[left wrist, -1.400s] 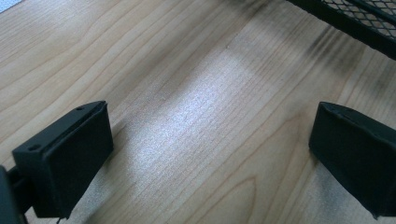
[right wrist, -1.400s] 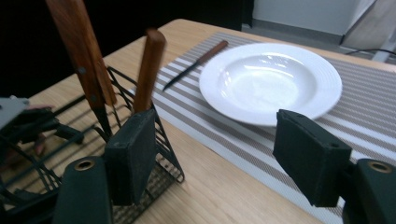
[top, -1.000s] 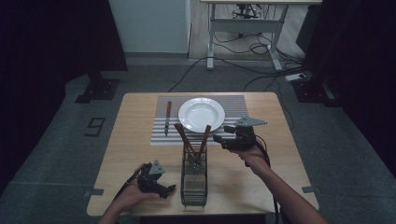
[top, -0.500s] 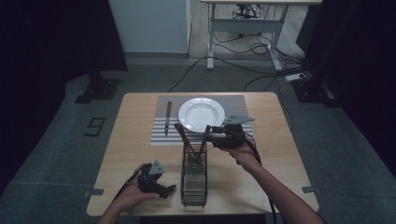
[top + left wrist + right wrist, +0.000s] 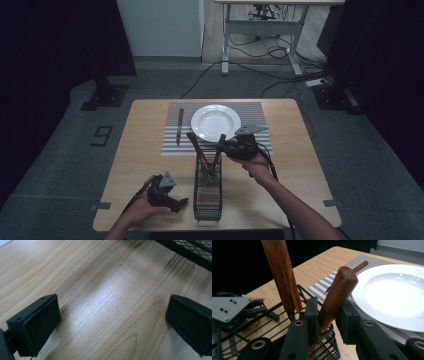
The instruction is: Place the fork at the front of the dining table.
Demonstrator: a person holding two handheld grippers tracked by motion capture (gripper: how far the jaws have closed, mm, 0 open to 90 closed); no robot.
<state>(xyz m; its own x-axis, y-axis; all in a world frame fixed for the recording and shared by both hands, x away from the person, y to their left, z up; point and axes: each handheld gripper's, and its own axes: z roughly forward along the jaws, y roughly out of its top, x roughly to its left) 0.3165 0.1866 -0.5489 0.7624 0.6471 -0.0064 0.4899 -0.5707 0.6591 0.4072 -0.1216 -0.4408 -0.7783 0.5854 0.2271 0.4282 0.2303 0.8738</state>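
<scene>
Two wooden handles stick up out of the black wire caddy (image 5: 207, 187), which stands near the tabletop's front edge, about mid-width. The right gripper (image 5: 325, 322) has its jaws either side of the nearer handle (image 5: 337, 296), the one leaning toward the white plate (image 5: 216, 122). One pad looks to touch the wood; the other shows a slim gap, so jaws are closing around it, not clearly clamped. The second handle (image 5: 283, 277) leans the other way, just beside it.

Step in hand, by my read: pull that utensil from the caddy. To do it well: squeeze fully before lifting, pull along the handle's own tilt rather than straight up, keep clear of the second handle so it doesn't drag, and watch that the light caddy doesn't rise with it.

The left gripper (image 5: 167, 192) rests near the front left corner of the tabletop, jaws wide apart over bare wood, holding nothing; it could steady the caddy.

A knife (image 5: 179, 125) lies on the striped placemat (image 5: 252, 107) left of the plate, toward the far edge.

Hard to tell: which utensil this is, since its working end is buried in the mesh. Grip contact is unclear in the high view.
</scene>
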